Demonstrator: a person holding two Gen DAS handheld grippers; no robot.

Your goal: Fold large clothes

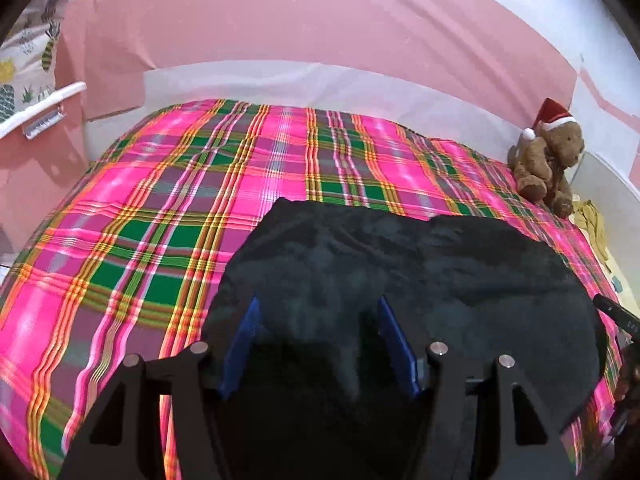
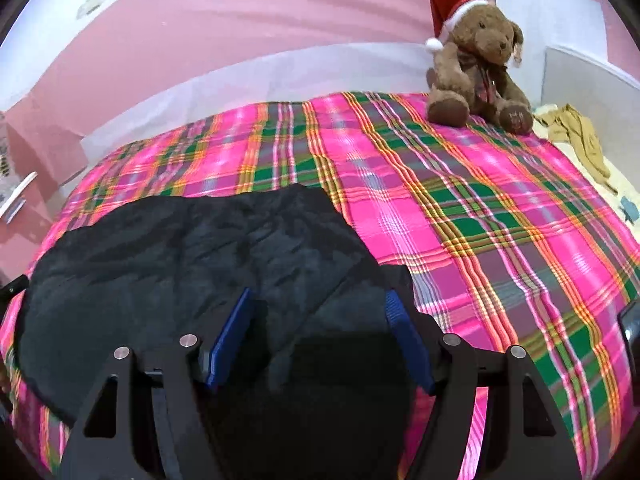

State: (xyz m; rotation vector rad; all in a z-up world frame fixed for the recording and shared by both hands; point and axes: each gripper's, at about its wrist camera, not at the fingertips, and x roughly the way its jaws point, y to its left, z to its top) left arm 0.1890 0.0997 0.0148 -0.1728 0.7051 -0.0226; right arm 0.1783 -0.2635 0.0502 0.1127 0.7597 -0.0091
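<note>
A large dark navy garment (image 1: 420, 264) lies spread on the pink-and-green plaid bed cover (image 1: 140, 220). Its far edge forms two rounded humps. My left gripper (image 1: 319, 304) hangs over the garment's near left part, its blue pads wide apart with cloth showing under and between them, not pinched. In the right wrist view the same garment (image 2: 180, 248) fills the lower left. My right gripper (image 2: 320, 294) stands open over the garment's near right corner, where a folded flap edge runs between the pads. The plaid cover (image 2: 500, 220) stretches away to the right.
A brown teddy bear with a red Santa hat (image 2: 476, 68) sits at the bed's far right corner, also the teddy (image 1: 548, 160). A tan crumpled cloth (image 2: 580, 136) lies beside it. A pink wall runs behind the bed. Pineapple-print fabric (image 1: 32, 52) hangs at far left.
</note>
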